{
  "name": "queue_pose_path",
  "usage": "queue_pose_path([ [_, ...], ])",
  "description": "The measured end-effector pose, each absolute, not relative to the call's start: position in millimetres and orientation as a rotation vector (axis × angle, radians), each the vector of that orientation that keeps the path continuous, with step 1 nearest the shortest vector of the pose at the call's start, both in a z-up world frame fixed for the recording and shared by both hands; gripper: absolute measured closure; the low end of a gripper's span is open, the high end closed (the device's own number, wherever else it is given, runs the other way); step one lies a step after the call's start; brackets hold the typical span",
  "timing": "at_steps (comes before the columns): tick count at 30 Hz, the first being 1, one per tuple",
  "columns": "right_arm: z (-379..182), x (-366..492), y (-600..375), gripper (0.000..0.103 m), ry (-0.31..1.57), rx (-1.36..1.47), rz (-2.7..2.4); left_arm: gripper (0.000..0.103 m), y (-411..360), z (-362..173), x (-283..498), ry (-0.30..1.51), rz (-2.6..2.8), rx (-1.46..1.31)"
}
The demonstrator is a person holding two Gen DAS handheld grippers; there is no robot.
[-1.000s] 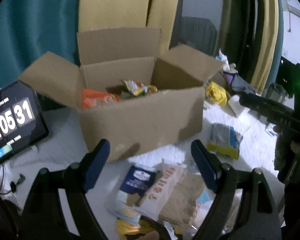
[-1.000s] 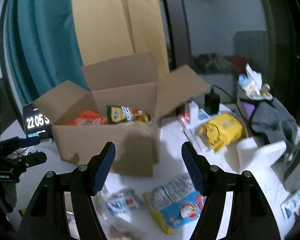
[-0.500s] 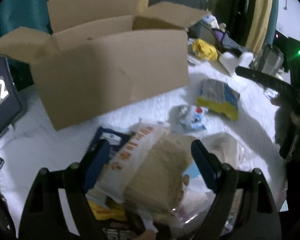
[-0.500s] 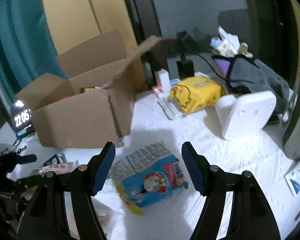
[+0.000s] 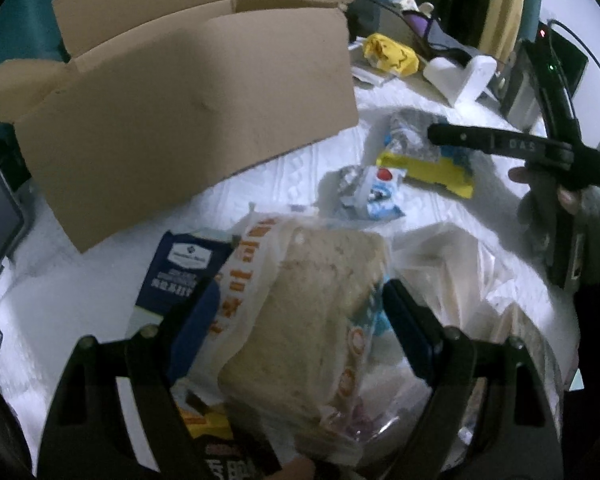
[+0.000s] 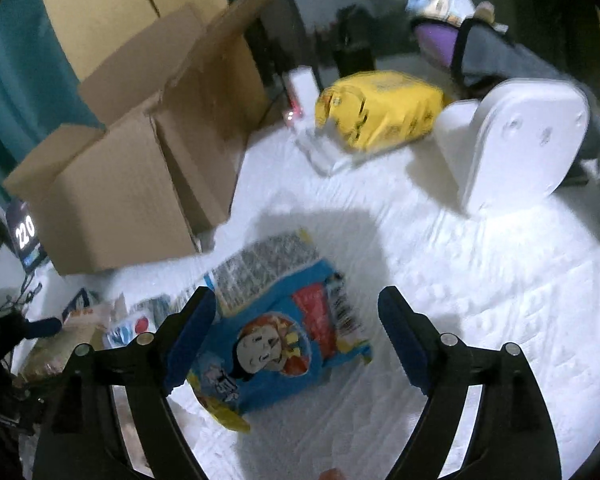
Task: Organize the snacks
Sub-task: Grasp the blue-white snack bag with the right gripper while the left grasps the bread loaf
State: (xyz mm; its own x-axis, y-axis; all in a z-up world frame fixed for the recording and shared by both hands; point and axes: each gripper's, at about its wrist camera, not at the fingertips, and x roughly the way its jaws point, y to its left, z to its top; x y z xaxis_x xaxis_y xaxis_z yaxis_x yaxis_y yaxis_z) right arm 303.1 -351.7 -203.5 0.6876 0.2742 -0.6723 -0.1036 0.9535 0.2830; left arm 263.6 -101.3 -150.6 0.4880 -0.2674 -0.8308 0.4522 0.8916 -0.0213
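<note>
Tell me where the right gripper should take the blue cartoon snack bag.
Grip the blue snack bag across its narrower width at mid-body, coming straight down from above: it lies flat on the white cloth, already between the open right gripper.

home room, white quilted bedding [image 6: 480,280], teal and yellow curtains [image 6: 84,8] (night), clothes heap [image 6: 500,52], cardboard box [image 5: 188,112]

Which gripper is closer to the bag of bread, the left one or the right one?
Left. The left gripper is open with the bread bag between its fingers. The right gripper is open over the blue snack bag, away from the bread.
</note>
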Motion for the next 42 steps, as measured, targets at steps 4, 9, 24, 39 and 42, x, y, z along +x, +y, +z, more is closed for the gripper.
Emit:
queue_pose_path([
  [4, -209, 305, -339, 0.016, 0.827, 0.198, 0.269, 0.018, -101, -158, 266, 0.980, -0.445, 0.223],
  [9, -208, 302, -327, 0.019, 0.825, 0.157, 0.290, 0.019, -88, -162, 274, 0.990, -0.475, 0.128],
  [24, -177, 281, -337, 0.067, 0.720, 0.197, 0.278, 0.068, -73, -151, 264, 0.916, -0.436, 0.129],
  [39, -115, 265, -329, 0.069, 0.587, 0.174, 0.299, 0.070, -46, -91, 256, 0.764, -0.410, 0.088],
  [42, -100, 264, -323, 0.069, 0.559, 0.165, 0.312, 0.070, -39, -80, 257, 0.739, -0.407, 0.078],
])
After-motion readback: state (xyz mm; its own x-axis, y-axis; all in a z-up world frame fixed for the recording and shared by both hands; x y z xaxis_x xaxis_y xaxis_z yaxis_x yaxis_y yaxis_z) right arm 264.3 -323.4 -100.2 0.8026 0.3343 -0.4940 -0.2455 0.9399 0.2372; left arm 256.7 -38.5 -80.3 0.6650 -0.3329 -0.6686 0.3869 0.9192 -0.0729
